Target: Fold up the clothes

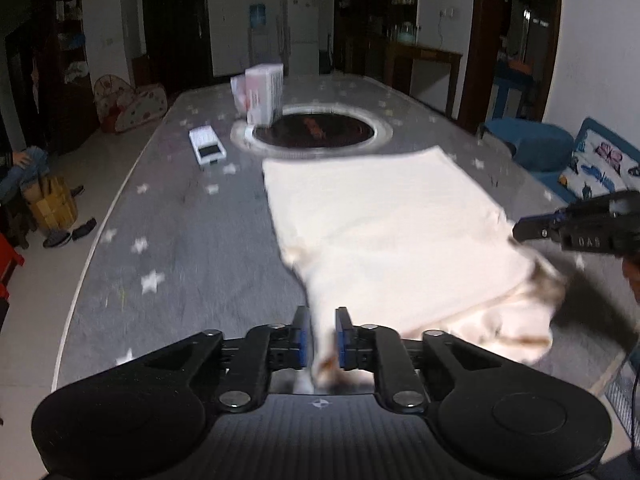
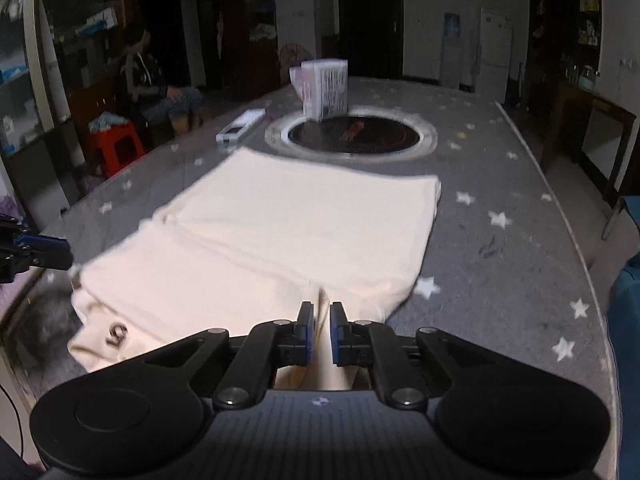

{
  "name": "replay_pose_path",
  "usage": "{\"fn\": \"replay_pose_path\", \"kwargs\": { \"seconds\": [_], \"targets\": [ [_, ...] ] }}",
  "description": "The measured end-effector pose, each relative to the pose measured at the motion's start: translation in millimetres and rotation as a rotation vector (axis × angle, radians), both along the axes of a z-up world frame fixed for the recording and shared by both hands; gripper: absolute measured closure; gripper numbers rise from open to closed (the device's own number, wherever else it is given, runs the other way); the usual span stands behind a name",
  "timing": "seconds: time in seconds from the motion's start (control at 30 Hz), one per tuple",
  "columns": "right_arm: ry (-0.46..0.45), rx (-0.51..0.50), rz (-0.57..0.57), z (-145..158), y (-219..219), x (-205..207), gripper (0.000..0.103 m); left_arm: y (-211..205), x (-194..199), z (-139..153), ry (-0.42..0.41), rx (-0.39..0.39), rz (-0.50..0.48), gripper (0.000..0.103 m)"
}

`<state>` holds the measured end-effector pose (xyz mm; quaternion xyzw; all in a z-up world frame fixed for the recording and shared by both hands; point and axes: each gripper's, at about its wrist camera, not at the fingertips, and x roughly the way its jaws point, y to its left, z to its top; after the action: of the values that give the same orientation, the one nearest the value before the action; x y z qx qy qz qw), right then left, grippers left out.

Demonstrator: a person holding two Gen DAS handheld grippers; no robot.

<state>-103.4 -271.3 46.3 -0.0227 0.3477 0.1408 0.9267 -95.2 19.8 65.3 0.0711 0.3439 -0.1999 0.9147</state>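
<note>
From the left wrist camera, a long grey desk (image 1: pixel 180 240) dotted with white stars ran into a dim room with dark doors, shelving and a white fridge. A dark round inset (image 1: pixel 316 130) sat in the desk's middle, with a white box (image 1: pixel 264 94) standing at its rim and a flat white device (image 1: pixel 207 145) to the left. A cream garment (image 1: pixel 384 232) lay spread on the desk. The left gripper (image 1: pixel 323 334) had its fingers nearly closed, pinching the garment's near edge. The right gripper (image 1: pixel 576 226) came in from the right at the opposite edge; its grip could not be told here.

From the right wrist camera, the same garment (image 2: pixel 288 232) covered the near desk (image 2: pixel 520 240), a dark mark on its near left fold. The right gripper (image 2: pixel 322 332) pinched the cream cloth between nearly closed fingers. The left gripper (image 2: pixel 36 252) showed at the left edge. A seated person (image 2: pixel 156 84) and a red stool (image 2: pixel 120 146) stood beyond the desk's left side
</note>
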Motion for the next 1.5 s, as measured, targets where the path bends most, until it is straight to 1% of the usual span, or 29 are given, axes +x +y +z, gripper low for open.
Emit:
{"fn": "replay_pose_path", "kwargs": {
  "seconds": [0.07,0.13,0.23,0.3,0.43,0.57,0.6,0.67,0.77,0.8,0.83,0.9,1.0,1.17,1.3,1.47,1.5],
  "targets": [
    [-0.022,0.008,0.012,5,2,2,0.095,-9,10,0,-0.009,-0.010,-0.006,0.084],
    [-0.028,0.018,0.033,5,8,6,0.094,-19,24,-2,0.002,-0.026,-0.016,0.084],
    [-0.018,0.016,0.067,-2,18,13,0.094,-33,43,-8,0.014,-0.038,-0.035,0.084],
    [-0.003,0.003,0.076,-10,23,18,0.094,-41,52,-13,0.005,-0.018,-0.036,0.084],
    [0.030,-0.007,0.075,-24,22,25,0.094,-42,56,-20,0.016,-0.007,-0.031,0.084],
    [0.032,0.003,0.079,-21,21,21,0.094,-43,58,-26,0.029,0.002,-0.026,0.083],
    [0.028,0.001,0.083,-20,21,19,0.092,-43,59,-28,0.032,0.005,-0.024,0.083],
    [0.020,-0.001,0.091,-18,22,15,0.084,-44,60,-31,0.038,0.010,-0.022,0.082],
    [0.027,-0.010,0.092,-19,23,13,0.084,-45,62,-36,0.048,0.017,-0.018,0.080],
    [0.027,-0.013,0.089,-19,23,12,0.084,-45,63,-37,0.051,0.019,-0.016,0.077],
    [0.026,-0.016,0.086,-19,22,12,0.084,-45,61,-36,0.046,0.022,-0.016,0.073],
    [0.021,-0.022,0.081,-17,23,10,0.084,-46,57,-32,0.035,0.029,-0.015,0.068],
    [-0.005,-0.021,0.094,-10,25,5,0.084,-47,50,-28,0.023,0.034,-0.016,0.067],
    [0.030,-0.027,0.098,-21,28,4,0.080,-46,34,-26,0.024,0.029,-0.013,0.066],
    [0.018,-0.031,0.100,-17,28,-3,0.079,-44,22,-25,0.024,0.017,-0.016,0.064],
    [0.029,-0.035,0.095,-20,26,-6,0.077,-49,16,-35,0.025,0.061,-0.021,0.062],
    [0.026,-0.040,0.095,-19,26,-7,0.077,-49,15,-36,0.024,0.070,-0.019,0.060]
  ]
}}
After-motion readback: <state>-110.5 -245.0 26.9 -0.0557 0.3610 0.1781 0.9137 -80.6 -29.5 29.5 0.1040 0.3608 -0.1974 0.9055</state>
